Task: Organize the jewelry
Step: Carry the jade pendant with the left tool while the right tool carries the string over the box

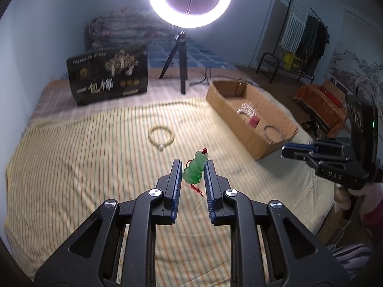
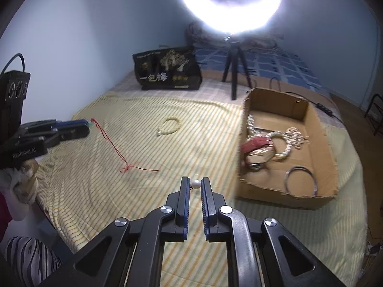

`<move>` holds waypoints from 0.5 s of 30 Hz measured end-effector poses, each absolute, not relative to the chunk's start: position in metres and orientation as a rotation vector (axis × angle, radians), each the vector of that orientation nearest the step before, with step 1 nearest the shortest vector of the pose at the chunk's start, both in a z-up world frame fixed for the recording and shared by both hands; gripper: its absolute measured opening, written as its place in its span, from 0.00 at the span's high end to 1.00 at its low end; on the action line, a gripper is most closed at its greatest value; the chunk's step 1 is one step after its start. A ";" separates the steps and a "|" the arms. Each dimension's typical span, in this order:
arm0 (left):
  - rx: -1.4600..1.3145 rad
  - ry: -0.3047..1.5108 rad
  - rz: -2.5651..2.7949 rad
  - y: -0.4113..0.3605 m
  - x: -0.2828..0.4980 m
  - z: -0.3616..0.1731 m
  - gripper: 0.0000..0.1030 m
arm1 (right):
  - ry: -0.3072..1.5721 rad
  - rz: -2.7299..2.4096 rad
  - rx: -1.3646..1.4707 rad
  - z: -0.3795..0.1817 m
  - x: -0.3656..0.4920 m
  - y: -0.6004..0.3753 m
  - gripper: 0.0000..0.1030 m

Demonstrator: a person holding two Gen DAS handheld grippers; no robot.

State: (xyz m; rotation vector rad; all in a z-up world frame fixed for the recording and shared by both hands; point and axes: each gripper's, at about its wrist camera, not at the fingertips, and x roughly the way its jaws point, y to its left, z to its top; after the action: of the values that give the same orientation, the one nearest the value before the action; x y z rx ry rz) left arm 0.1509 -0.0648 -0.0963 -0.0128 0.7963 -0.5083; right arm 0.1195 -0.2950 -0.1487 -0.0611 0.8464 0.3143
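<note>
Holding a white pearl earring (image 2: 195,184) pinched in your right hand-held gripper (image 2: 195,186), you've got the cardboard box (image 2: 323,129) just ahead to the right. Your left hand-held gripper (image 1: 193,171) clamps the green jade pendant (image 1: 195,168), farther from that box, red cord (image 2: 115,143) trailing onto the bed.

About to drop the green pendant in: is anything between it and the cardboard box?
Nothing visible blocks it. The green pendant, clamped in the left gripper, has only bare striped sheet between it and the cardboard box; the bead bracelet lies aside.
</note>
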 end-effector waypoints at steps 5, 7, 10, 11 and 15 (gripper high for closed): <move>-0.012 0.751 -0.535 -0.083 0.160 -0.072 0.83 | 0.823 0.281 -0.044 -0.137 0.115 -0.316 0.93; -0.019 0.740 -0.548 -0.091 0.166 -0.065 0.83 | 0.814 0.262 -0.034 -0.133 0.114 -0.327 0.93; -0.017 0.713 -0.569 -0.107 0.174 -0.051 0.83 | 0.803 0.236 -0.024 -0.128 0.113 -0.342 0.93; -0.015 0.704 -0.576 -0.112 0.177 -0.047 0.83 | 0.801 0.231 -0.022 -0.127 0.114 -0.345 0.93; -0.014 0.671 -0.601 -0.133 0.189 -0.030 0.83 | 0.788 0.198 -0.014 -0.122 0.116 -0.364 0.93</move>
State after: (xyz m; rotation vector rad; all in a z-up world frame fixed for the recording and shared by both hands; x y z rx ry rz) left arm 0.1893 -0.1327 -0.0301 -0.0137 0.6711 -0.6013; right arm 0.1156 -0.3636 -0.1215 -0.0138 0.7883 0.1984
